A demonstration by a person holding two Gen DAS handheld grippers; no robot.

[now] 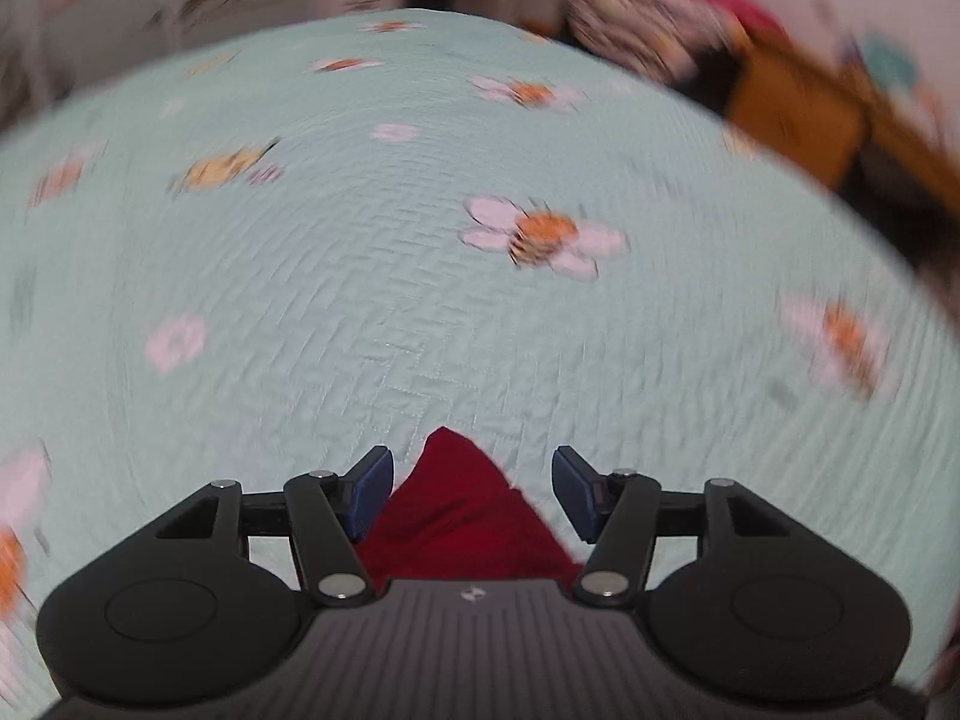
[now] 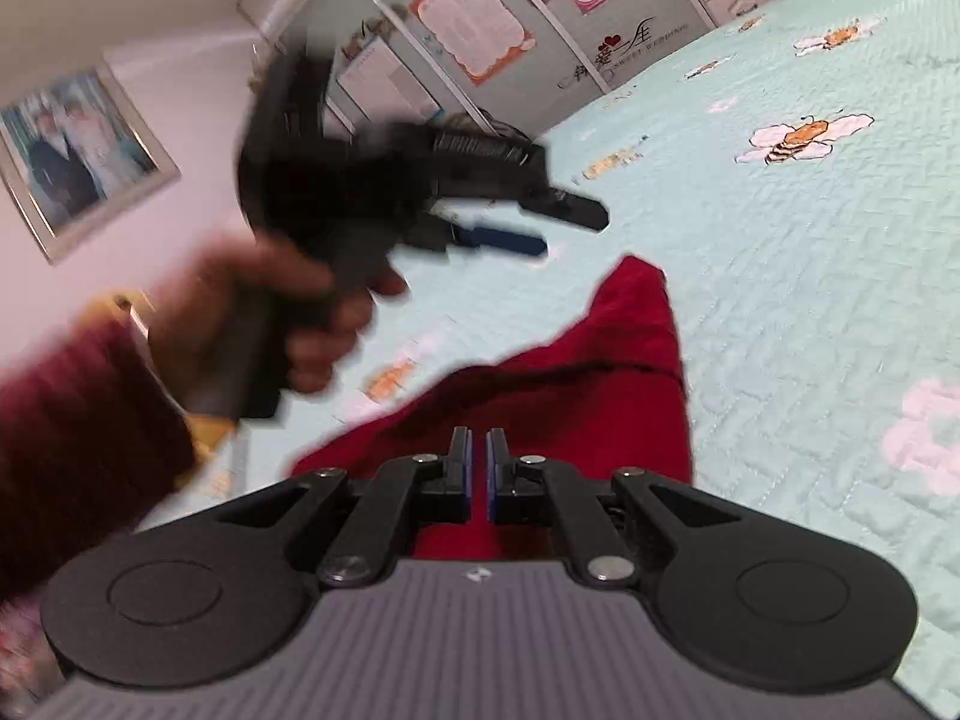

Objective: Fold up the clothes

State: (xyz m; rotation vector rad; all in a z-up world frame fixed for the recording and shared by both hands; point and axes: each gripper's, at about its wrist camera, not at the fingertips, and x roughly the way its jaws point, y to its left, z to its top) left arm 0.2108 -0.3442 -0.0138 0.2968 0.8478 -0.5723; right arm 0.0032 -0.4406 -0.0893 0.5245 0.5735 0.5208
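A dark red garment (image 2: 600,372) lies bunched on a mint quilted bedspread (image 2: 810,300) printed with bees and flowers. My right gripper (image 2: 478,435) is shut, its blue pads pinched together on the garment's near edge. In the right wrist view my left gripper (image 2: 570,231) hovers open and blurred above the garment's far tip, held by a hand (image 2: 312,324) in a dark red sleeve (image 2: 78,420). The left wrist view shows a pointed corner of the red garment (image 1: 462,528) between the spread fingers of my left gripper (image 1: 471,453), with the bedspread (image 1: 360,300) beyond.
A wardrobe with paper posters (image 2: 474,24) and a framed photo (image 2: 78,156) stand beyond the bed's far edge. Orange-brown furniture (image 1: 798,114) and a patterned pile (image 1: 636,18) sit off the bed's right corner. The bedspread stretches wide past the garment.
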